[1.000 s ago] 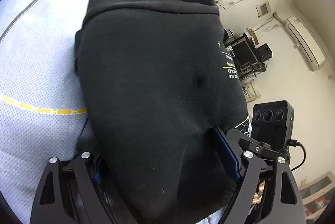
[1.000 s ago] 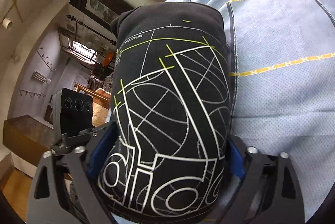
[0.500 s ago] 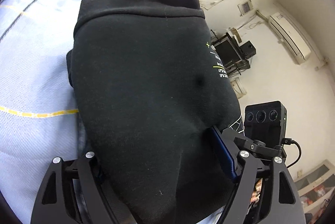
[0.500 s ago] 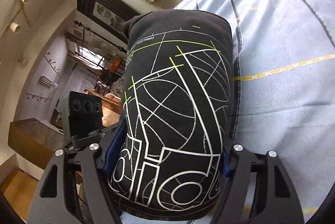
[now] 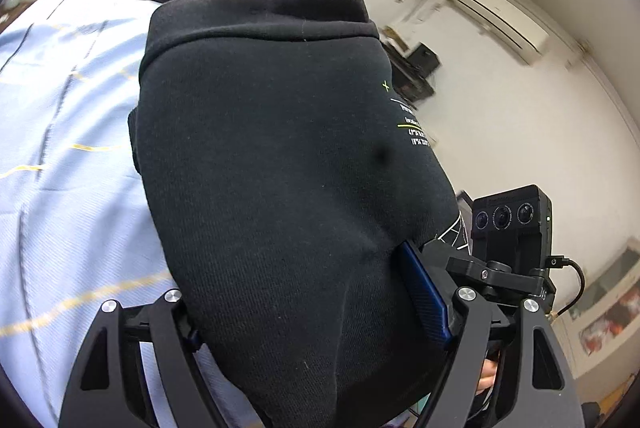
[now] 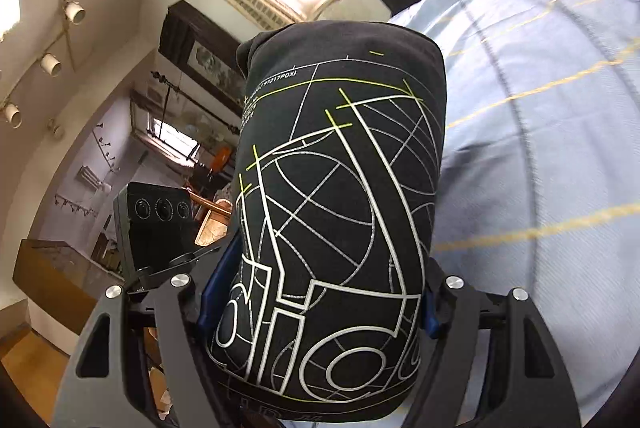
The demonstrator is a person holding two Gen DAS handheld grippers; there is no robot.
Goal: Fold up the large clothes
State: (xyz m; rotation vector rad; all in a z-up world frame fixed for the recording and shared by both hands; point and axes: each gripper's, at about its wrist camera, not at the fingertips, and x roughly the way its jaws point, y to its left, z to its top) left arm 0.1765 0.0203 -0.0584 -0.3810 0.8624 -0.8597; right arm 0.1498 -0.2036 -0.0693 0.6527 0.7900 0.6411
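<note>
Since a second ago, when the folded black sweatshirt (image 5: 292, 196) sat low against the pale blue bedsheet (image 5: 68, 196), both wrist views have tipped up: more ceiling, window and wall show past the bundle, and the sheet has slid down and to the side and blurred. I read that as the bundle coming up off the bed between my two grippers, so folding looks finished and this is the carry to wherever it gets put. My left gripper (image 5: 320, 324) has its jaws set wide and clamped on the plain black end of the bundle, blue pads pressed into the cloth on each side. My right gripper (image 6: 316, 308) grips the printed end the same way; its jaws have just drawn in a little, with the thick fold between them throughout. From each camera the bundle runs straight away from the jaws, its rounded folded edge at the far end, pointing toward the window. How its long axis lies across the two grippers I cannot tell, as each view shows only its own end.
</note>
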